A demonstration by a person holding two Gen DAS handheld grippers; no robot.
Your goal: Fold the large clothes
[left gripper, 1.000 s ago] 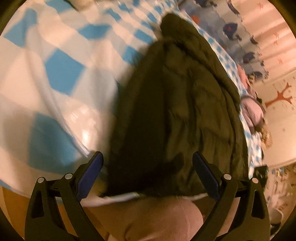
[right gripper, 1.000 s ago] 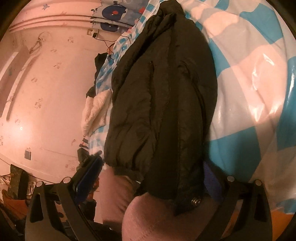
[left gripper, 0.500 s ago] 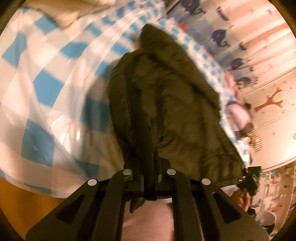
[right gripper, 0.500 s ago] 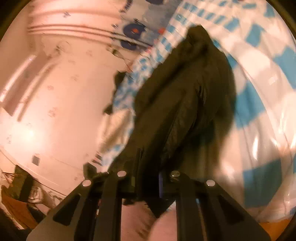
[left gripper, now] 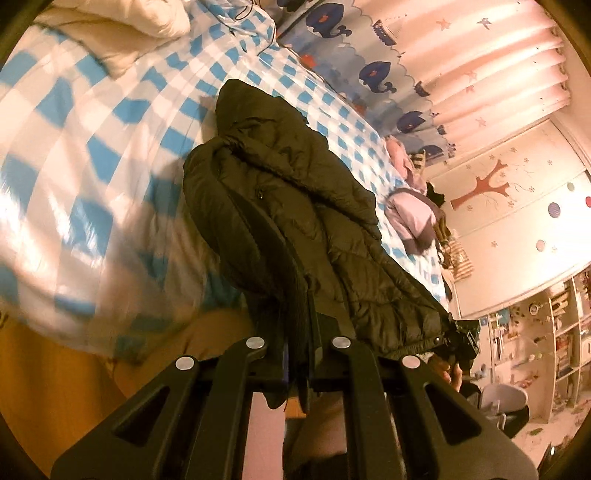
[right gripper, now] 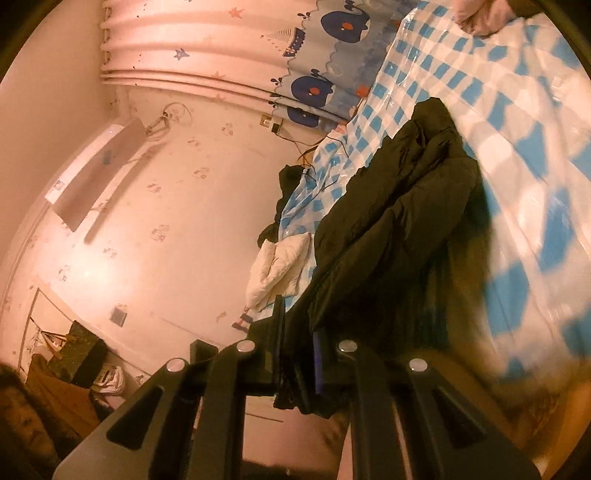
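Both claws were wide open a second ago with the jacket lying flat between their fingers, and now they've snapped together on its near hem and hoisted it up off the bed a bit. Left claw (left gripper: 295, 328) is clamped on the jacket (left gripper: 295, 206), dark fabric squeezed right between the fingers, with a bit of hem hanging out below. Right claw (right gripper: 299, 354) is the same deal, pinched tight on the jacket (right gripper: 399, 229) at the other end of that hem.

So the jacket's near end is up in the air between the two claws, and the rest slopes down onto the bed (left gripper: 92, 155) with its far end resting on the blue-and-white checked cover. It's a dark, puffy, quilted thing, all bunched and creased lengthwise.

Other stuff on the bed: a white pillow (left gripper: 122, 33) up by the far corner, a pink and purple garment (left gripper: 410, 218) past the jacket on one side, and a white puffy garment (right gripper: 277, 266) at the bed's edge on the other. Whale curtain (left gripper: 373, 74) runs along the far side of the bed. Cluttered shelves (left gripper: 554, 332) are off by the wall.
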